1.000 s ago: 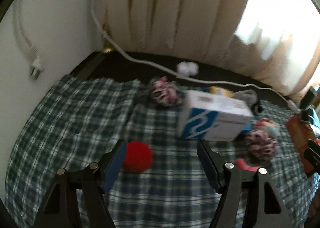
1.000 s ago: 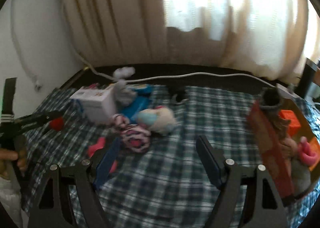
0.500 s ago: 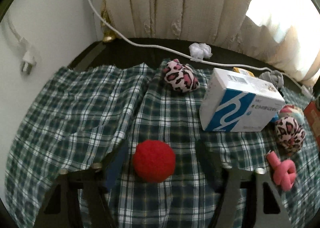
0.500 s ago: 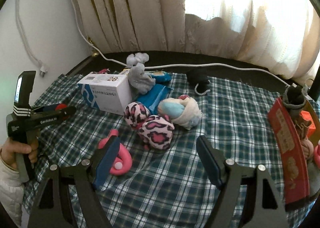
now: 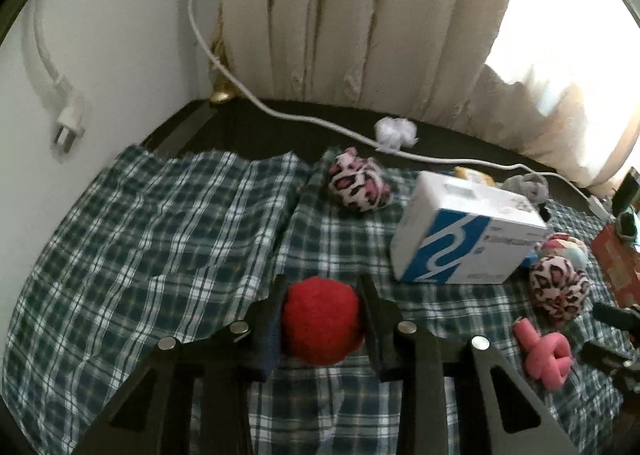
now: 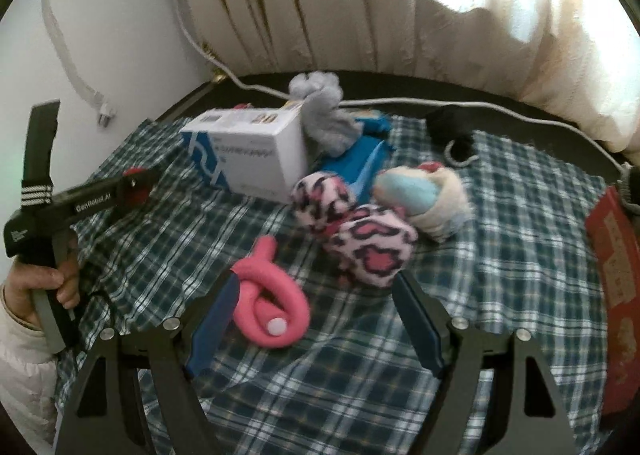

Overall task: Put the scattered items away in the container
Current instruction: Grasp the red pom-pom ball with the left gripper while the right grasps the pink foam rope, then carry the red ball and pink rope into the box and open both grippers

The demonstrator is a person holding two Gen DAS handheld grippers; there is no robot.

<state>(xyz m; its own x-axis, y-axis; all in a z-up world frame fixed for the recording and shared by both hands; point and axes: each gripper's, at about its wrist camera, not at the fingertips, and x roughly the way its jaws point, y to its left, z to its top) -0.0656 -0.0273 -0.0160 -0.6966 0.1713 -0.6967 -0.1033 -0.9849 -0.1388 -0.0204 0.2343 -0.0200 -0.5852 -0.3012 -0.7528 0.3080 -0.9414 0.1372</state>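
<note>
Left wrist view: left claw point(image 5: 322, 297) clamped on red ball point(image 5: 321, 320), both fingers pressing its sides, ball low over the plaid cloth point(image 5: 160, 239). Ahead & to the right of that claw: white/blue box point(image 5: 466, 241) lying on the cloth; leopard-print roll point(image 5: 359, 185) ahead, just past box's left end. Second leopard roll point(image 5: 559, 289) right of box, pink knotted toy point(image 5: 546, 355) nearer, to claw's right.

Right wrist view: right claw point(image 6: 314, 297) with fingers wide apart, holding nothing. Pink knotted toy point(image 6: 270, 305) sits between fingers, close by the left one; touching or not — can't tell. Leopard roll point(image 6: 370, 245) just ahead of claw, near the right fingertip. Red container point(image 6: 612, 279) at far right, well apart. Left claw w/ ball visible at far left point(image 6: 136, 185).
</note>
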